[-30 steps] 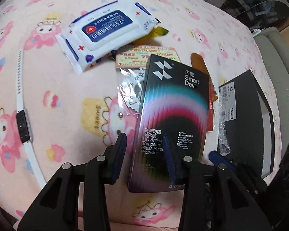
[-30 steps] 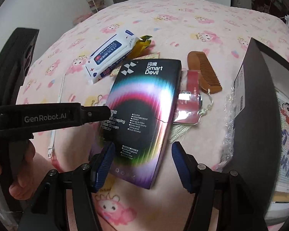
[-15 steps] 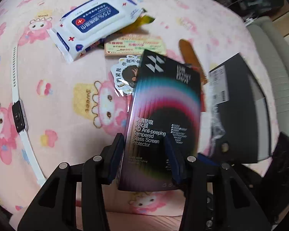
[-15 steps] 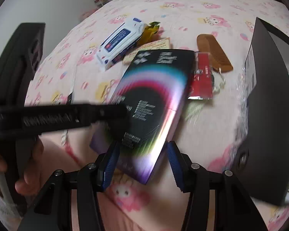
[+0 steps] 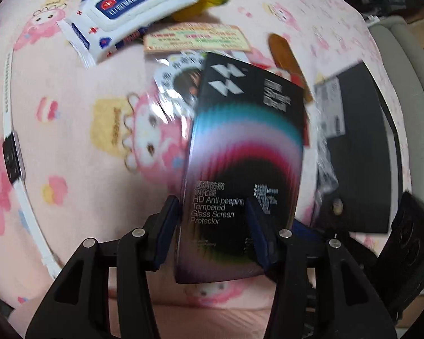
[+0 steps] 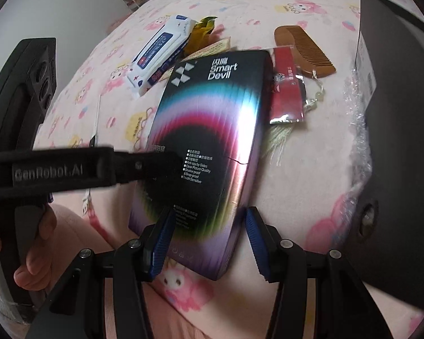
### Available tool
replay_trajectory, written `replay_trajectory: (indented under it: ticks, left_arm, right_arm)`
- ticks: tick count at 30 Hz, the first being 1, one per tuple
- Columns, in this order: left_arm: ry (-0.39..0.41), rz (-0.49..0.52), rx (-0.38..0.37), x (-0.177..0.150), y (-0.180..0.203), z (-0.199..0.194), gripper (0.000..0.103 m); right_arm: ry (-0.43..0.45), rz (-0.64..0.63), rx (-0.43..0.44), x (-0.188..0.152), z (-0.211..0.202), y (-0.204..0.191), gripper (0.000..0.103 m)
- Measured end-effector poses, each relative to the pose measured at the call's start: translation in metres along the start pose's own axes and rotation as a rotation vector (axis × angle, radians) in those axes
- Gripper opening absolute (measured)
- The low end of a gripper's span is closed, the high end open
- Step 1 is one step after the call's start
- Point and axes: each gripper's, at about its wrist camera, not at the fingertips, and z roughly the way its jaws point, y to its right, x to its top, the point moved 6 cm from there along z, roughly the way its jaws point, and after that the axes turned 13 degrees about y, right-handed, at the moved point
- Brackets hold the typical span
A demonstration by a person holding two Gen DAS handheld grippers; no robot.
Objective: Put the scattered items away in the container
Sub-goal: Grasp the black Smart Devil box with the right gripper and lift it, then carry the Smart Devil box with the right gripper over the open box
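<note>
A black screen-protector box point(image 5: 246, 152) with a rainbow print is held tilted above the pink bed. My left gripper point(image 5: 212, 220) is shut on its left edge; it shows in the right wrist view point(image 6: 155, 163) reaching in from the left. My right gripper point(image 6: 209, 231) straddles the box's point(image 6: 212, 130) near end, its jaws close to both sides; contact is unclear. The black container box point(image 6: 395, 130) stands at the right, also in the left wrist view point(image 5: 359, 152).
On the bedspread lie a wet-wipes pack point(image 6: 161, 56), a yellow packet point(image 6: 200, 32), a wooden comb point(image 6: 305, 53), a red sachet point(image 6: 288, 90), a white smartwatch point(image 5: 12, 155), a card point(image 5: 196, 39) and a sticker bag point(image 5: 178, 82).
The box has been lifted off the bed by the left gripper and tilted. The right gripper's jaws have narrowed around its near end. The sticker bag under it is uncovered.
</note>
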Motion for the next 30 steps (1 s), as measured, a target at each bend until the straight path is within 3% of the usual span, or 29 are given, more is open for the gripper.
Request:
replay_trajectory:
  ticks: [5, 9, 14, 19, 30]
  left_arm:
    - [0.035, -0.029, -0.052, -0.005, 0.003, -0.008, 0.05]
    - [0.016, -0.046, 0.046, 0.002, -0.005, 0.011, 0.054]
    - [-0.026, -0.013, 0.009, -0.006, 0.007, 0.016, 0.061]
    - [0.03, 0.011, -0.027, -0.014, 0.008, -0.014, 0.053]
    - [0.169, 0.041, -0.15, -0.02, 0.027, -0.091, 0.051]
  right_arm:
    - [-0.001, 0.013, -0.004, -0.005, -0.011, 0.007, 0.047]
    - [0.004, 0.02, -0.005, -0.005, 0.0, 0.012, 0.047]
    - [0.015, 0.009, -0.008, -0.006, 0.003, 0.013, 0.048]
    - [0.043, 0.023, 0.003, 0.002, -0.017, 0.009, 0.047]
    - [0.169, 0.001, 0.044, 0.03, -0.076, -0.015, 0.047]
